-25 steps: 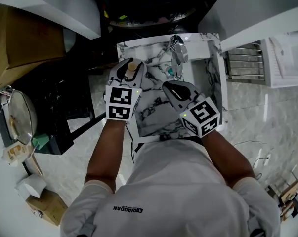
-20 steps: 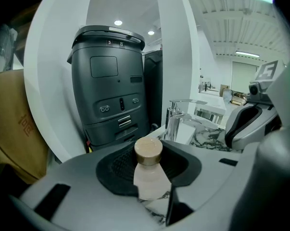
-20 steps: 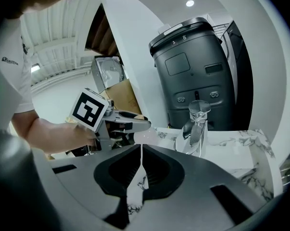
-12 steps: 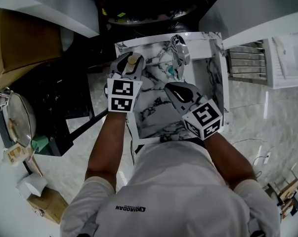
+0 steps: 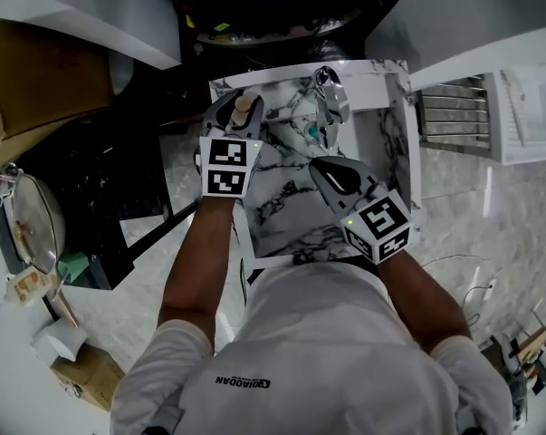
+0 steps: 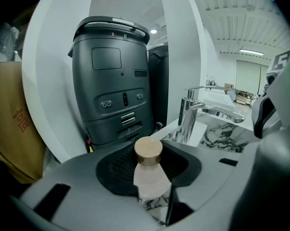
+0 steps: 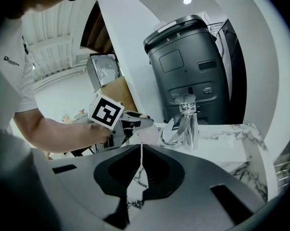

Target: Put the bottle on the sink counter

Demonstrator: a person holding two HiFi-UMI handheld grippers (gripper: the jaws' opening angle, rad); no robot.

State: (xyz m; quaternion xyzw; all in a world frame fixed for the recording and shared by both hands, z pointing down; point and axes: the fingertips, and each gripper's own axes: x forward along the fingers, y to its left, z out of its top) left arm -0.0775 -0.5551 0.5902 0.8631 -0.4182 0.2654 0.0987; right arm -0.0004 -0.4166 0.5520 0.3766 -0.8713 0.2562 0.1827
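Currently left claw (image 5: 239,112) is clamping the pale-pink tan-capped bottle (image 6: 149,176) over the marbled white tabletop (image 5: 286,208), right claw (image 5: 326,167) hovering closed.

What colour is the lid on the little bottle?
Light tan, like wood. The bottle cap shows best in the left gripper view.

The counter (image 5: 374,87) is a white slab veined with dark marble, with its basin (image 5: 282,198) sunk into the near part. A chrome faucet (image 5: 330,98) stands on the pale far strip. Just beside the faucet is a small teal item (image 5: 313,132), too small to identify.
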